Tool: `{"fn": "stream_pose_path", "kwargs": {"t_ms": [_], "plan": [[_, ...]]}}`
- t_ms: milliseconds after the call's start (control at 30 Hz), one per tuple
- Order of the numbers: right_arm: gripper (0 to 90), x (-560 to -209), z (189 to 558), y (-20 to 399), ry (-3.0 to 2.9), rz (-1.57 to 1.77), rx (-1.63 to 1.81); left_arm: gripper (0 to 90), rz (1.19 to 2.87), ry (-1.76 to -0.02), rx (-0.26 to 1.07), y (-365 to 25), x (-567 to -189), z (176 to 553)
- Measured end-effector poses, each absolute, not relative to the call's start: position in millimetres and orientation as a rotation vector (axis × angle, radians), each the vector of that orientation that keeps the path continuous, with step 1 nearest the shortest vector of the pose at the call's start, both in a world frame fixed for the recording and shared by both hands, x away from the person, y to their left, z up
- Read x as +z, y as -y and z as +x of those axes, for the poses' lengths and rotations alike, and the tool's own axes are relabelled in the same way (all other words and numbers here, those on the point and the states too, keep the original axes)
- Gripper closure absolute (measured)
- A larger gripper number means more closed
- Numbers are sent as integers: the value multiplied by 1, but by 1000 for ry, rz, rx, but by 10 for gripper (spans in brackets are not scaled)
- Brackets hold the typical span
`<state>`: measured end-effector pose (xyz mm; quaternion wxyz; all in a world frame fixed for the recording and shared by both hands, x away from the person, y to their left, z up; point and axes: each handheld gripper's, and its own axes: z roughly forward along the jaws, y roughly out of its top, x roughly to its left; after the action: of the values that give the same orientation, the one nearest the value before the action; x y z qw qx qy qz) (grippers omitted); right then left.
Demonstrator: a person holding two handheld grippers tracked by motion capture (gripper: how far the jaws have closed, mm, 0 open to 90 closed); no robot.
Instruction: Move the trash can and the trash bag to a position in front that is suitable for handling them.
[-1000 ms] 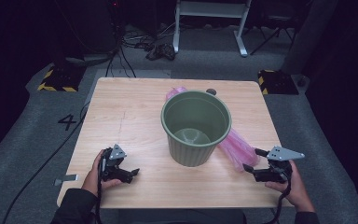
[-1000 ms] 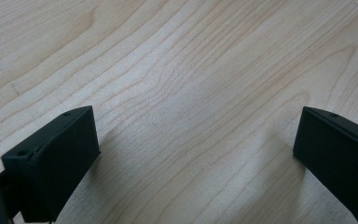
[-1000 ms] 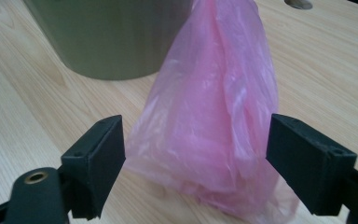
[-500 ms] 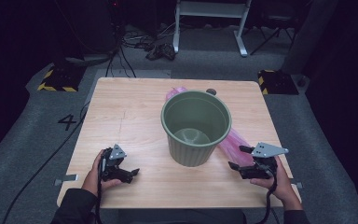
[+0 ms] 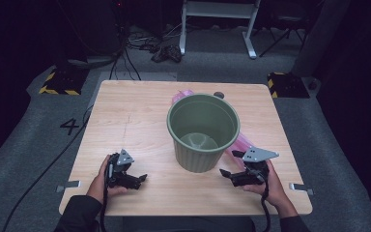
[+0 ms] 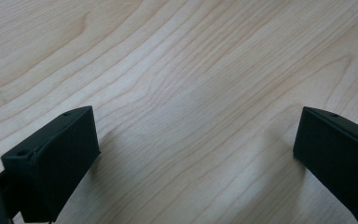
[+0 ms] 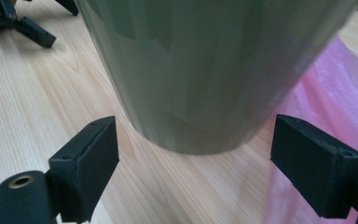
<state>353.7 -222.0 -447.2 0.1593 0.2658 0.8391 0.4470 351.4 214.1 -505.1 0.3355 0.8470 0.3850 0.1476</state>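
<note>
On the table (image 5: 140, 121) in the high view: green bin (image 5: 203, 133) upright at centre, pink bag (image 5: 239, 145) behind it, right gripper (image 5: 227, 174) spread near its base, left gripper (image 5: 142, 177) resting apart. In the left gripper view: jaws spread over bare wood. In the right gripper view: jaws just widened, nothing between; steer past the bin wall (image 7: 191, 70), pinch only bag film (image 7: 326, 102).

Beyond the wooden table (image 5: 135, 121), a white stand (image 5: 217, 9), tangled cables (image 5: 149, 43) and hazard-striped blocks (image 5: 58, 83).
</note>
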Motion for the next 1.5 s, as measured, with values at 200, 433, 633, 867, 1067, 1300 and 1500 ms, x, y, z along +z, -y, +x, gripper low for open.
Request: {"fn": "stream_pose_path", "kwargs": {"t_ms": [200, 433, 633, 867, 1067, 1300, 1500], "plan": [[161, -451, 359, 209, -2381, 791, 1228, 0, 2212, -993, 374, -203, -505, 356], [175, -451, 366, 205, -2375, 798, 1251, 0, 2213, -982, 377, -199, -505, 357], [161, -451, 373, 203, -2368, 827, 1237, 0, 2219, -976, 369, -189, -505, 360], [209, -448, 379, 204, -2362, 836, 1210, 0, 2228, -941, 359, -177, -505, 365], [256, -426, 366, 244, -2291, 796, 1210, 2, 2226, -938, 358, -178, -505, 363], [293, -423, 367, 297, -2197, 917, 1147, 2, 2231, -933, 359, -182, -505, 359], [351, -436, 376, 343, -2163, 1043, 1081, 3, 2230, -929, 362, -183, -505, 358]]}}
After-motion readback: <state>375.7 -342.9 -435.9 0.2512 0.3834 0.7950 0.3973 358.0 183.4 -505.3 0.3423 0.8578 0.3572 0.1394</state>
